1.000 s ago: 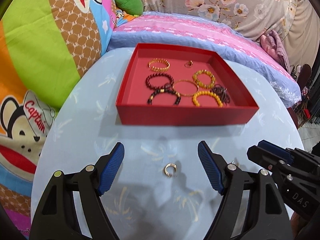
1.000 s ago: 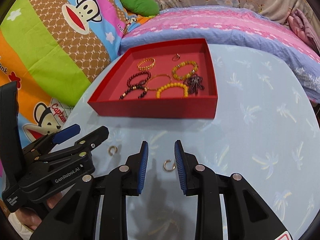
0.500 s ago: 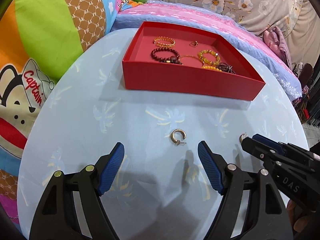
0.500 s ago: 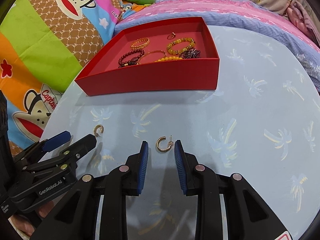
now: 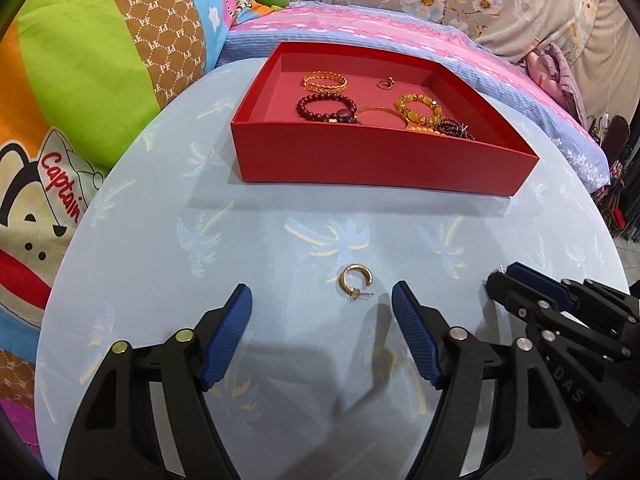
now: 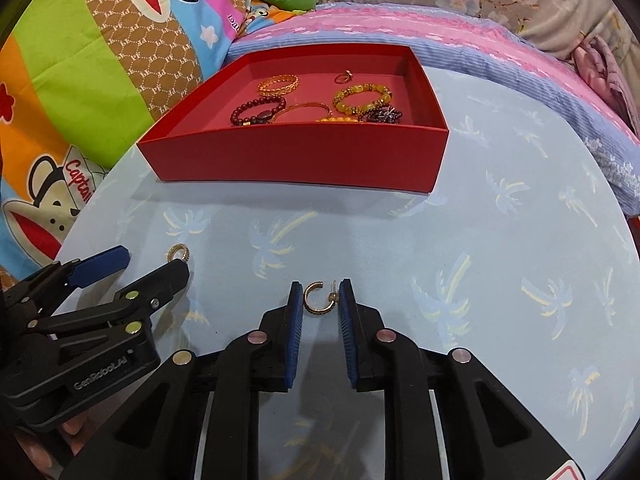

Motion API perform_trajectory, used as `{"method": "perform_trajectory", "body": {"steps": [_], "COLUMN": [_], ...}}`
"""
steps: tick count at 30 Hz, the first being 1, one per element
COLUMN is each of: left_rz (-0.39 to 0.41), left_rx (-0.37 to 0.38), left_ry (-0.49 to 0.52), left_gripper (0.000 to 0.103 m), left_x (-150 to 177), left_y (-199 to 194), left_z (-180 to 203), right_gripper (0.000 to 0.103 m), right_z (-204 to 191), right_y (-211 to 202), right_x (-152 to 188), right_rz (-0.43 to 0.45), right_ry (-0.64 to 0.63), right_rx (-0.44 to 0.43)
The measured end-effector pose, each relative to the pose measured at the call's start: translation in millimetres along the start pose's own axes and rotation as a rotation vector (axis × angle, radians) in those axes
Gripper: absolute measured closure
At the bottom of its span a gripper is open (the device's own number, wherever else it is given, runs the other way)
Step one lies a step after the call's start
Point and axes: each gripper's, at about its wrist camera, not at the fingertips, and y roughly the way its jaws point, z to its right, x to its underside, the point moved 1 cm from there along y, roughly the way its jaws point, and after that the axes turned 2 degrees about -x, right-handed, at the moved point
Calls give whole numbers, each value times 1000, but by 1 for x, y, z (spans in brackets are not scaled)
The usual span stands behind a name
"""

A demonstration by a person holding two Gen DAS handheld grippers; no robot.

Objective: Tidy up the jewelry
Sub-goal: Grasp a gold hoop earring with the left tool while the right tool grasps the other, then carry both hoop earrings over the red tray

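Note:
A red tray [image 5: 372,160] [image 6: 296,160] holds several bracelets and a small ring. One gold hoop earring [image 5: 355,282] lies on the blue tablecloth just ahead of my open left gripper [image 5: 322,304]; it also shows in the right wrist view [image 6: 179,253]. A second gold hoop earring [image 6: 318,299] lies on the cloth between the fingertips of my right gripper [image 6: 320,298], whose jaws stand narrowly apart, not touching it. The right gripper shows in the left wrist view [image 5: 516,280], the left gripper in the right wrist view [image 6: 132,268].
The round table [image 5: 160,264] has a light blue palm-print cloth. A colourful cartoon monkey cushion [image 5: 80,80] lies to the left. A pink and blue striped bed [image 5: 400,24] runs behind the tray.
Both grippers have come down and forward toward the earrings. The right gripper's fingertips now flank its earring, which was ahead of them before. The left earring is closer to the left fingers.

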Motion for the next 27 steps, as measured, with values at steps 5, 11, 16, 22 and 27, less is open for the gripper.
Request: {"method": "perform_trajectory", "body": {"steps": [5, 11, 16, 22, 27], "left_rz": [10, 16, 17, 10, 0], "left_rx": [-8, -19, -14, 11, 25], "left_ry": [34, 66, 77, 73, 68], "left_gripper": [49, 66, 81, 87, 87], "left_x": [-3, -4, -6, -5, -4], "left_y": [3, 4, 5, 4, 2], "left_z": [8, 16, 20, 21, 22], "right_gripper": [85, 85, 85, 85, 85], "right_z": [2, 4, 4, 4, 4], "right_y": [0, 0, -1, -1, -4], "right_x": [0, 0, 0, 1, 2], "right_rz": [1, -2, -2, -3, -7], "right_ry": [15, 33, 34, 37, 48], "right_rx": [-11, -27, -29, -32, -45]}}
